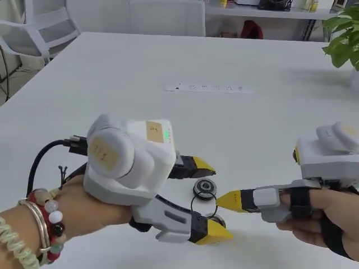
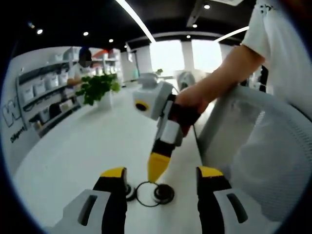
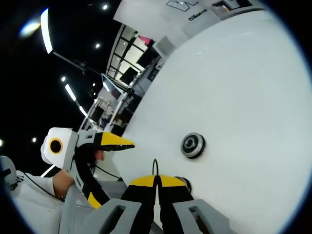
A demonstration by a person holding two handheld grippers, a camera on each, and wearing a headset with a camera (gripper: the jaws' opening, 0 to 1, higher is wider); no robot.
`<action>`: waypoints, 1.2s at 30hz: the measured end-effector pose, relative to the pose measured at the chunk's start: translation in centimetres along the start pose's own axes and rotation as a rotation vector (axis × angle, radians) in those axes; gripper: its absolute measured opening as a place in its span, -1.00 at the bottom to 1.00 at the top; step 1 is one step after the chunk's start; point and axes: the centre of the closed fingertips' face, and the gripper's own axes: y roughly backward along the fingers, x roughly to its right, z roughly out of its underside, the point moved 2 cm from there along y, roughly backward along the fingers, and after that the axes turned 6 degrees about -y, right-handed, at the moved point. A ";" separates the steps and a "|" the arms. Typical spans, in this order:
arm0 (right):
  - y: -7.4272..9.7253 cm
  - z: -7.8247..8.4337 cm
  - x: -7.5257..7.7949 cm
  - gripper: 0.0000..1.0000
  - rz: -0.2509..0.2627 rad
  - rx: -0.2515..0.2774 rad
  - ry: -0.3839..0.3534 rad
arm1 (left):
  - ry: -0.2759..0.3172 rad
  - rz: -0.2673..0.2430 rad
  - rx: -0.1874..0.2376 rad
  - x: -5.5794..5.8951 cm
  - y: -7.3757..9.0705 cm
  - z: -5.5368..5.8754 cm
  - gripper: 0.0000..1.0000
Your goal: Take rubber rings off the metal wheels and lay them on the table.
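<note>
The right hand-held gripper [image 1: 230,200] is pinched shut on the thin rubber ring [image 3: 154,166], probably to pull it free. The left hand-held gripper [image 2: 162,172] waits wide open around two metal wheels [image 1: 205,189] on the worktop [image 1: 168,112].

Two small, dark metal wheels lie flat on the white table, low in the middle of the head view. One wheel [image 1: 205,189] sits in the open, hub upward; the second wheel [image 1: 219,220] lies just below it, half hidden. Between them is a thin black rubber ring [image 2: 147,205], a loose open loop pinched at one edge by the closed right gripper [image 1: 220,200].
</note>
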 end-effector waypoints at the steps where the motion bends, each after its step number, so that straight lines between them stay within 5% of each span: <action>1: -0.1 0.1 -0.1 -1.00 0.000 -0.008 0.011 | 0.000 -0.001 0.002 -0.1 0.1 -0.1 0.18; 5: -0.1 0.1 -0.5 -1.00 0.007 -0.018 0.060 | 0.005 -0.019 0.013 -0.8 1.4 -0.7 0.22; 13: -0.4 0.5 -1.1 -1.00 0.012 -0.052 0.134 | 0.032 -0.036 -0.067 -0.7 5.2 0.5 0.50; 17: -0.5 0.6 -1.3 -1.00 0.019 -0.065 0.171 | 0.070 -0.124 -0.090 -1.2 7.3 1.4 0.58; 27: -0.3 0.5 -1.8 -1.00 0.026 -0.064 0.222 | 0.154 -0.257 -0.071 -0.7 11.1 3.6 0.69; 36: -0.7 0.7 -2.6 -1.00 0.019 -0.075 0.265 | 0.248 -0.318 -0.028 0.7 12.0 5.4 0.72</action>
